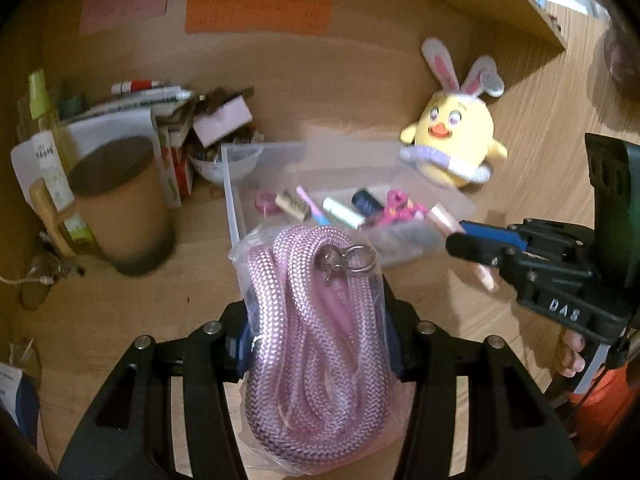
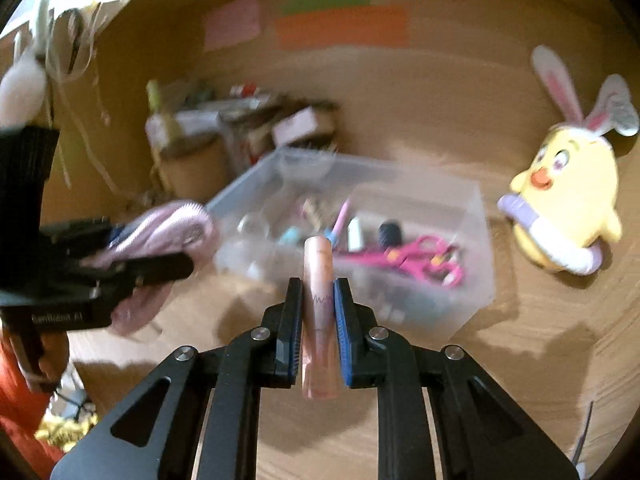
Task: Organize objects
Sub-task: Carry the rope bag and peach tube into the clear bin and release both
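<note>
My left gripper (image 1: pixel 316 312) is shut on a clear bag of coiled pink rope (image 1: pixel 316 344) with a metal clasp, held above the wooden desk, just in front of a clear plastic box (image 1: pixel 236 200). The box holds small items: thread spools, pink scissors (image 1: pixel 400 208), a brush. My right gripper (image 2: pixel 317 292) is shut on a pink lip gloss tube (image 2: pixel 318 276), upright between the jaws, near the box (image 2: pixel 472 248). The right gripper also shows in the left wrist view (image 1: pixel 476 240), and the left gripper with the rope shows in the right wrist view (image 2: pixel 160 240).
A yellow chick plush with bunny ears (image 1: pixel 456 140) sits right of the box. A brown cup (image 1: pixel 120 200), papers, markers and a small carton (image 1: pixel 224 120) crowd the back left. Coloured sticky notes (image 1: pixel 256 12) are on the back wall. A shelf (image 1: pixel 532 16) overhangs at the upper right.
</note>
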`<state>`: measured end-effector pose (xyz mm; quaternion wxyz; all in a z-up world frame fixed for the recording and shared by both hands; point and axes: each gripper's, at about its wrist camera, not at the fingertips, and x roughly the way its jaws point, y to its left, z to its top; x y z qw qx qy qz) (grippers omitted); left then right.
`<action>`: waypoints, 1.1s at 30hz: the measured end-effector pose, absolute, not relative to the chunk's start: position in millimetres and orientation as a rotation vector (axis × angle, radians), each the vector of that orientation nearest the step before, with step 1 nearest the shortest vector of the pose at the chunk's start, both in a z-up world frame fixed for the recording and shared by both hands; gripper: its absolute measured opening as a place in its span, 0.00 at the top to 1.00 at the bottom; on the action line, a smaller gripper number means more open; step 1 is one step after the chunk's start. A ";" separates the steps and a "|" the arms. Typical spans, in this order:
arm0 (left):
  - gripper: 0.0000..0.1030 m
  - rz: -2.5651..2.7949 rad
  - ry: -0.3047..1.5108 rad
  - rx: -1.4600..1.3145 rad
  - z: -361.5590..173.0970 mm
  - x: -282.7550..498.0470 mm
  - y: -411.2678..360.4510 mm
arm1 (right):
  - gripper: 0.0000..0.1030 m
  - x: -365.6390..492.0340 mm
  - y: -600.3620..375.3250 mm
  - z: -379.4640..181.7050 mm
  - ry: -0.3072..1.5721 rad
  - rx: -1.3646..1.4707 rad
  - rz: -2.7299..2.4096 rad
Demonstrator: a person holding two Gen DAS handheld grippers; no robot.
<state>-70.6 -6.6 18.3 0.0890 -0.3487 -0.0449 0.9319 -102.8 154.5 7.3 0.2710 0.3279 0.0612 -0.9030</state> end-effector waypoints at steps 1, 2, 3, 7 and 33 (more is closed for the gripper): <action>0.50 2.776 -0.136 -1.028 21.2 -71.9 -6.8 | 0.87 -106.3 156.1 12.6 0.145 0.871 -2.442; 0.50 2.779 -0.139 -1.016 24.8 -73.7 -6.8 | 0.87 -110.8 158.7 18.1 0.124 0.858 -2.453; 0.50 2.778 -0.146 -1.004 28.4 -76.4 -7.0 | 0.87 -115.3 159.7 23.0 0.110 0.845 -2.466; 0.50 2.766 -0.157 -0.978 40.4 -88.5 -6.3 | 0.87 -127.0 162.1 36.9 0.075 0.806 -2.507; 0.49 2.710 -0.153 -1.196 3.8 -195.5 -0.5 | 0.86 -213.4 130.3 -31.7 0.171 1.099 -2.421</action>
